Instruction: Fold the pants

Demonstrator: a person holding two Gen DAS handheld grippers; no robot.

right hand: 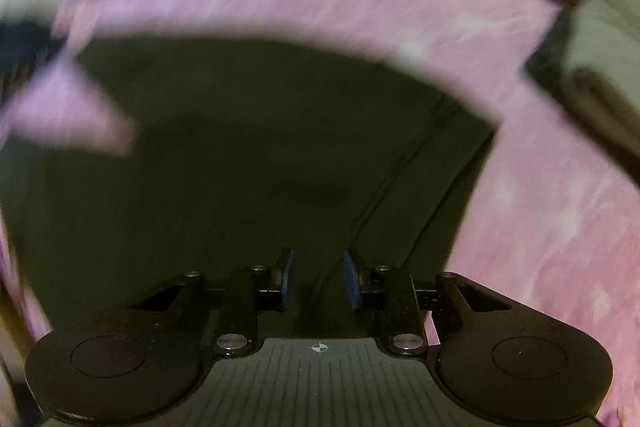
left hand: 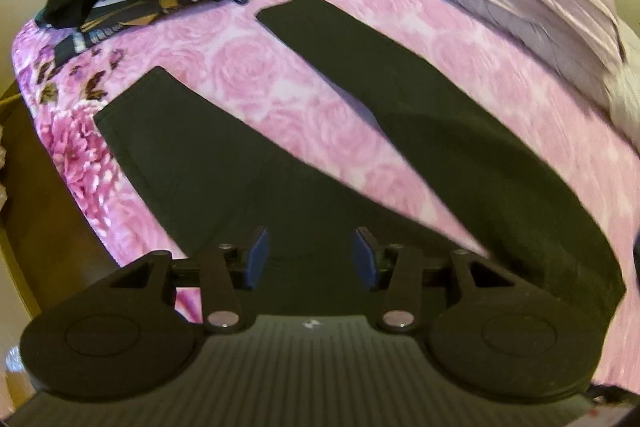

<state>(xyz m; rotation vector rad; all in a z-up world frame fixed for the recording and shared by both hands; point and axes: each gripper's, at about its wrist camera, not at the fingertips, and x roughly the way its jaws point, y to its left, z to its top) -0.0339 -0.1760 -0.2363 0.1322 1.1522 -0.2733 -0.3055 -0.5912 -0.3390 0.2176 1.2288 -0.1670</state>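
Two legs of the dark pants (left hand: 440,131) lie spread flat on the pink floral bedspread (left hand: 248,67). We hold the left gripper (left hand: 308,255) and the right gripper (right hand: 318,279) above them — jaws parted, nothing between.

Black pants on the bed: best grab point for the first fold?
Probably the hem of the black pants' left-hand leg, pinched from above along its outer edge. The legs lie flat and splayed in a V on the pink bedspread, so that cuff can be carried onto the other leg. Left gripper hovers open over the crotch.
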